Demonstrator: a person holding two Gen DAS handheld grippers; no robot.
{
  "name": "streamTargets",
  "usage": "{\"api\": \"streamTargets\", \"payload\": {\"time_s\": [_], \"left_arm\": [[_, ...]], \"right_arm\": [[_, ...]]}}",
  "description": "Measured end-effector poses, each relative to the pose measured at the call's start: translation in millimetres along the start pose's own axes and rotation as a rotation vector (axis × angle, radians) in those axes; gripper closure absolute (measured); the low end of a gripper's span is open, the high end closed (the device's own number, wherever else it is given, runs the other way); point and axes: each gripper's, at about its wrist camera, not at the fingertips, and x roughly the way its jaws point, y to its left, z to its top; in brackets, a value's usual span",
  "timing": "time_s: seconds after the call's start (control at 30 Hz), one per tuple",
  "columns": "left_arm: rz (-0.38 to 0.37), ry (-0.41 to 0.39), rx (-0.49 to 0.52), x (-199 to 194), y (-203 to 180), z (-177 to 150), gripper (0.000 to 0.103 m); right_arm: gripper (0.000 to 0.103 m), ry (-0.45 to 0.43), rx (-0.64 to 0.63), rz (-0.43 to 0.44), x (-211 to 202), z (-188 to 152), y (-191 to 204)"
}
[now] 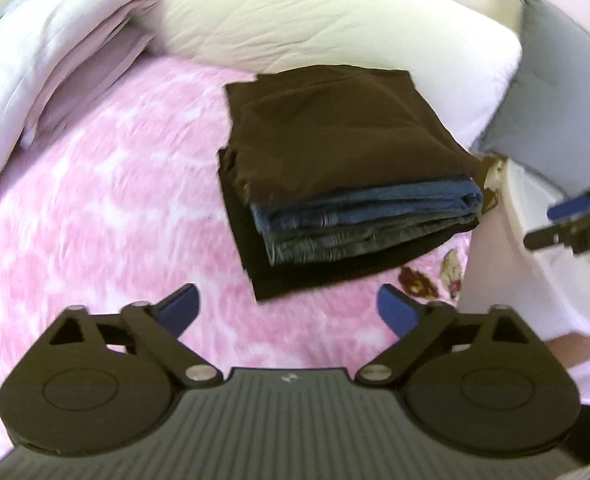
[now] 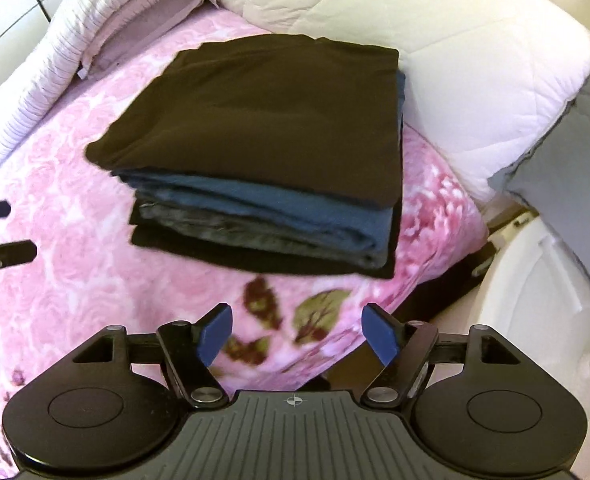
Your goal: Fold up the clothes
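Left wrist view, far left: folded pale lilac bedding, lying along the edge of the bed, its layered edges facing the middle

Beside it, spread across the bed: pink floral blanket, white-mottled, with dark red and olive flowers printed near its lower right part

Top centre: cream quilted duvet, bunched behind the pile and touching its far edge

Centre: stack of folded clothes resting on the blanket, squared up; top layer a brown garment, then a blue denim piece, then a grey denim piece, and a black garment at the bottom, its edge showing past the others on the near side

Lower centre: left gripper, blue pads spread wide apart, nothing between them, held clear of the pile on its near side

Right: white plastic basket beside the bed; grey pillow above it

Far right edge: right gripper, seen side-on over the basket; in its own view the blue pads stand well apart and empty, poised above the blanket's flowered corner, short of the pile and not touching it
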Motion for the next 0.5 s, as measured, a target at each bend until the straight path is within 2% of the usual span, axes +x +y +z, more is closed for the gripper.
{"api": "streamTargets", "payload": {"time_s": [0.23, 0.33, 0.5], "left_arm": [[-0.025, -0.064, -0.095, -33, -12, -15, 0.003], [-0.002, -0.056, -0.057, -38, -30, -12, 0.003], [0.101, -0.042, -0.065, -44, -58, -10, 0.003]], "right_arm": [[0.025, -0.036, -0.010, 0.006, -25, -10, 11], [0.025, -0.046, -0.032, 0.028, -31, -11, 11], [0.025, -0.044, -0.090, 0.068, -38, -15, 4]]}}
